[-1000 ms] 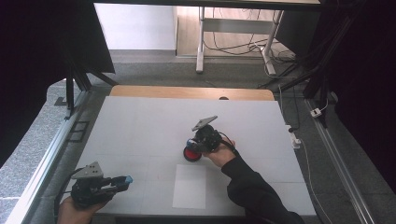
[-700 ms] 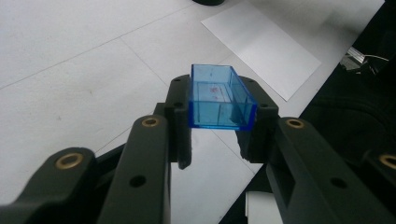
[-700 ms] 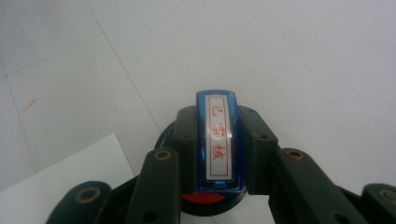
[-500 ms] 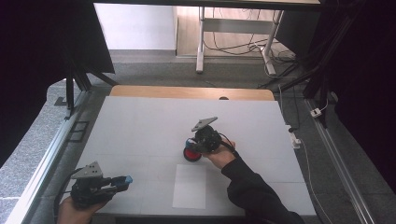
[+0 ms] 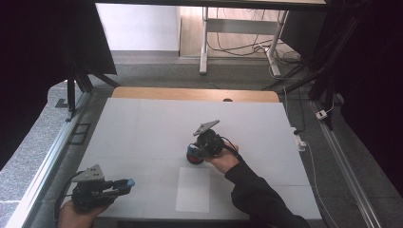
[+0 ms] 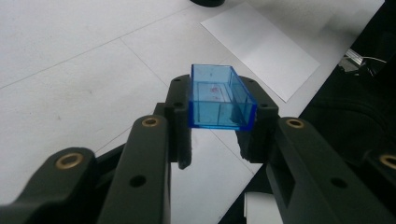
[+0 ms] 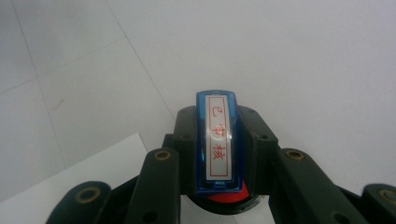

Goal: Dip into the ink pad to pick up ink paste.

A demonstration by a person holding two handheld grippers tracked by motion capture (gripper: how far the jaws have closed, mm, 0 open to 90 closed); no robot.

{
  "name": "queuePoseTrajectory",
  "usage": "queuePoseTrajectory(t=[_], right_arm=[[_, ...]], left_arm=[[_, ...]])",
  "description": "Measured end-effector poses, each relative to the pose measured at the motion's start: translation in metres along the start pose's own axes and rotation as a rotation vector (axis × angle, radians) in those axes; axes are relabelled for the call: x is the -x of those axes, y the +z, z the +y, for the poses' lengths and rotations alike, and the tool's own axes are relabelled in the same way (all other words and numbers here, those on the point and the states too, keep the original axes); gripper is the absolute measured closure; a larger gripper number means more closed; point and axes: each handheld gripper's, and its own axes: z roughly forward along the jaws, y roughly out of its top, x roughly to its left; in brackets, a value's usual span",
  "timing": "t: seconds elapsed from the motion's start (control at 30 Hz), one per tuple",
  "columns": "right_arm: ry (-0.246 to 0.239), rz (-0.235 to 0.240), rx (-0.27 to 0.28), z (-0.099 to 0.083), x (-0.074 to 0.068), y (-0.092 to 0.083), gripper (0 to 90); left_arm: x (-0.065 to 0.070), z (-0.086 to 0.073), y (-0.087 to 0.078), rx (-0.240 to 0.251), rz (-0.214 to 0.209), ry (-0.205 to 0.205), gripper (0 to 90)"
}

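Note:
My left gripper (image 5: pixel 121 185) rests at the near left corner of the white table (image 5: pixel 142 123), shut on a small clear blue plastic box (image 5: pixel 128 182). In the left gripper view the blue box (image 6: pixel 220 97) is open-topped and pinched across its width by the left gripper (image 6: pixel 218 116). My right gripper (image 5: pixel 196 153) sits near the table's middle, shut on a stamp (image 5: pixel 192 154) with a blue body and red base. In the right gripper view the stamp (image 7: pixel 219 140) bears a white label with red characters, clamped by the right gripper (image 7: pixel 219 128). A white paper sheet (image 5: pixel 193 189) lies just in front of it.
A wooden strip (image 5: pixel 195 94) borders the table's far edge. Metal rails run along the left side (image 5: pixel 47 161) and the right side (image 5: pixel 342 166). Cables and a plug (image 5: pixel 300 140) lie off the right edge. A desk frame (image 5: pixel 204 42) stands on the floor beyond.

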Motion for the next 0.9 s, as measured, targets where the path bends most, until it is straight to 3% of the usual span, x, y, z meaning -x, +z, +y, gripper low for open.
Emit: queuePoseTrajectory(t=[0.23, 0.43, 0.67, 0.9], right_arm=[[0.006, 0.001, -0.016, -0.001, 0.0, 0.003, 70.8], [-0.031, -0.032, -0.036, 0.001, -0.006, 0.003, 70.9], [0.005, -0.022, -0.029, 0.0, -0.003, 0.004, 71.1], [0.085, 0.054, 0.008, -0.006, 0.011, 0.004, 71.1]], left_arm=[[0.0, 0.0, 0.0, 0.0, 0.001, -0.002, 68.5], [0.0, 0.0, 0.001, -0.002, 0.0, -0.003, 68.5], [0.0, 0.0, 0.001, -0.004, -0.001, -0.005, 68.5], [0.0, 0.0, 0.001, -0.003, 0.0, -0.005, 68.5]])
